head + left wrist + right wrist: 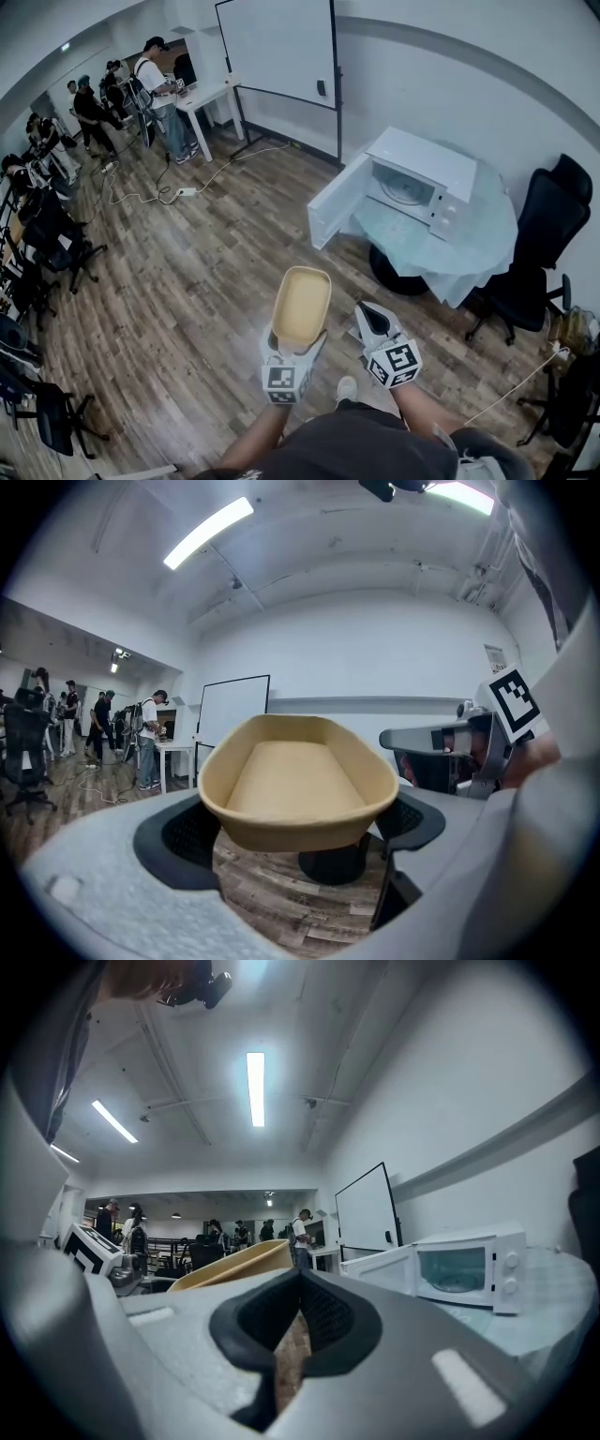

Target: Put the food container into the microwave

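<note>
Wood floor (187,281); open microwave (412,192) on counter (473,258) well ahead. Left tongs (296,345) clamped on near end of container (301,305); right tongs (371,319) closed, empty. Risk: one-ended grip, may tip out.

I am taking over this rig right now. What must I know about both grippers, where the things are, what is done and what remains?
Left gripper: shut on the near end of the food container, which is held about level and is empty.
Right gripper: shut, with nothing between its jaws, just right of the container.
Microwave: on the round table, ahead and to the right. Its door is wide open and only the turntable shows inside.
Done: container is picked up and the door is open.
Left: go to the table, set the container inside the microwave and release it.
</note>
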`<state>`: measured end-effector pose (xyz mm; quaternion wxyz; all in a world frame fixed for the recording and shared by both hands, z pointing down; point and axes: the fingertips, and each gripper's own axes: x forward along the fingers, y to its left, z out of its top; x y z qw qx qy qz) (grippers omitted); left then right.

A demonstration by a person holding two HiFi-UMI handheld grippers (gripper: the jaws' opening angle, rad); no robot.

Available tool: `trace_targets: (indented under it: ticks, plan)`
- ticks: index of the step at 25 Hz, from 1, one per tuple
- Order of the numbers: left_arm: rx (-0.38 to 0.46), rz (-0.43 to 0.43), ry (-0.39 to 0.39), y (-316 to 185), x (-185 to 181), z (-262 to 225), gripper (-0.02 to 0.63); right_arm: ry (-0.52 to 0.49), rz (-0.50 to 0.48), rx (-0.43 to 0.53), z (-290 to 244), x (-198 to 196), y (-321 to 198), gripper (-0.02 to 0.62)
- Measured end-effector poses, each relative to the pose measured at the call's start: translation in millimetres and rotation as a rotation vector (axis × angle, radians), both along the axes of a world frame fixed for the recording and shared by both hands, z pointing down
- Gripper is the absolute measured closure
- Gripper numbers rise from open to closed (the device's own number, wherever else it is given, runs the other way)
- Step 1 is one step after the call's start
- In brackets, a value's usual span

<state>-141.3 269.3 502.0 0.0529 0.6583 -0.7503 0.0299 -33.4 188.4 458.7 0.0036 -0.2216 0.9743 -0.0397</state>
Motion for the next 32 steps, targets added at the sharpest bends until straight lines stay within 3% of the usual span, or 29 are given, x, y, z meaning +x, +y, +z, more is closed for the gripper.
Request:
trace_targets:
  ticks: [16,26,32]
  plan:
    - [-0.032,0.002,-0.024,-126,-8,9,0.084,-0.015,-0.022,-0.026,10,-17,-130,0.594]
    - [-0.064,-0.002,-0.041,-169,-1,14,0.086,-0.007,-0.014,-0.052,23,-7,-173,0.594]
    - [-0.064,0.044,-0.031,-194,2,18,0.086,-0.007,0.019,-0.055,25,-7,-192,0.594]
